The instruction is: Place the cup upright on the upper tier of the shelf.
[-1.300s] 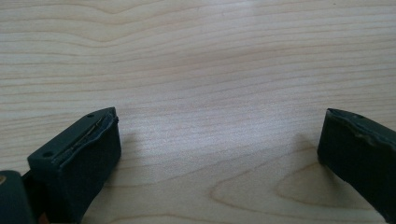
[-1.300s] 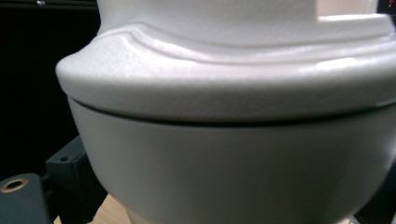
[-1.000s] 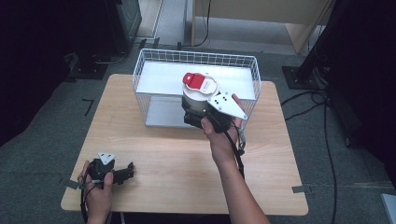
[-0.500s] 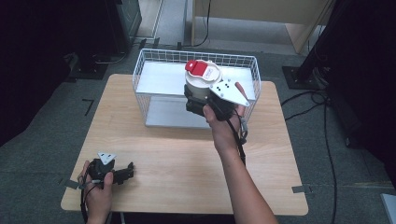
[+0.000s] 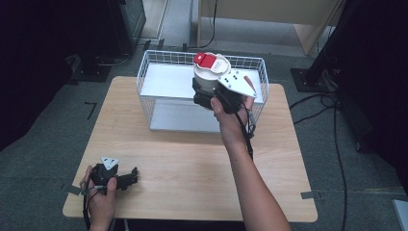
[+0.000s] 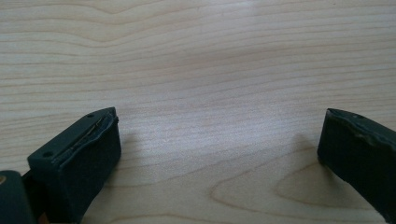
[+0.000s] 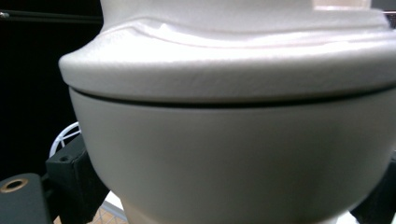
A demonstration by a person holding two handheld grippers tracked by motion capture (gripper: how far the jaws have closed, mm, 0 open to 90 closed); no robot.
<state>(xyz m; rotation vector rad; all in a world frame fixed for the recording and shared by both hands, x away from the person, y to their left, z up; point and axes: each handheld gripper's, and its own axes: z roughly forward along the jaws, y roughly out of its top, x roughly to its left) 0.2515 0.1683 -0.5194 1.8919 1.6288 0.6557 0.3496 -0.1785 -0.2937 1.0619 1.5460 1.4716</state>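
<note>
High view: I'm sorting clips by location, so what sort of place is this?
Probably a lab or recording workspace, not a home. A small light wooden table stands on grey carpet, black cables trail across the floor at the right, and a black equipment stand base sits beyond the table's far right corner.

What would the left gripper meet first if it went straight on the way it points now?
Probably nothing but bare tabletop. The left gripper lies low at the table's near left corner, jaws open and pointing right along the wood. Its way looks free as far as the high view shows, though its exact heading is uncertain.
</note>
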